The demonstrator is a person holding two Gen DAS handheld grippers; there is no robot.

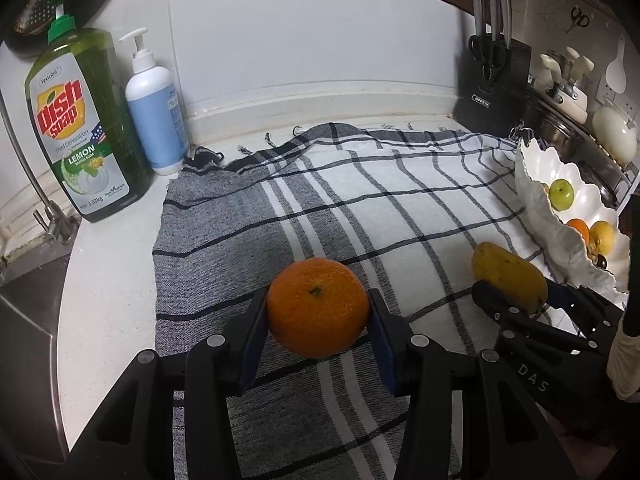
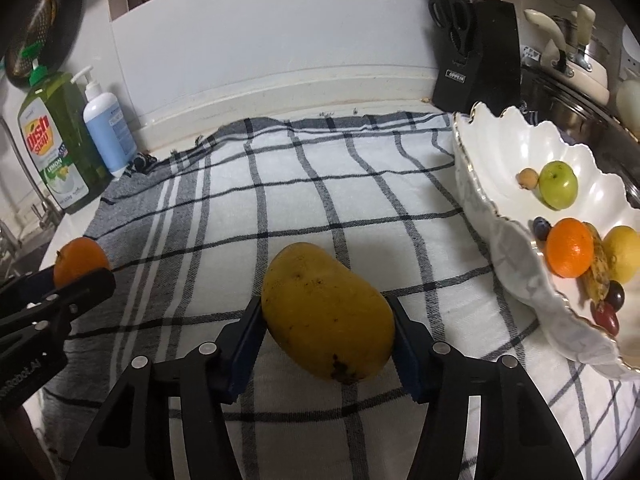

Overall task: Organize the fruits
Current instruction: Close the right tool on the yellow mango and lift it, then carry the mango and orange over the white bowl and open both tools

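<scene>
An orange [image 1: 318, 312] sits between the pads of my left gripper [image 1: 318, 300], which is shut on it just above the checked cloth [image 1: 360, 200]. To its right, my right gripper [image 2: 325, 308] is shut on a yellow mango [image 2: 326, 308], with both pads against its sides. In the left wrist view the mango [image 1: 508, 276] and right gripper [image 1: 520, 294] sit close to the white scalloped bowl [image 2: 500, 216]. The bowl holds a green apple [image 2: 558, 185], another orange [image 2: 570, 252], a yellow fruit [image 2: 624, 252] and several small fruits.
A green dish soap bottle [image 1: 80, 120] and a white-and-blue pump bottle [image 1: 154, 108] stand at the back left by the tap [image 1: 44, 200] and sink. A black knife block [image 2: 476, 56] stands at the back right, with pots [image 2: 576, 64] behind the bowl.
</scene>
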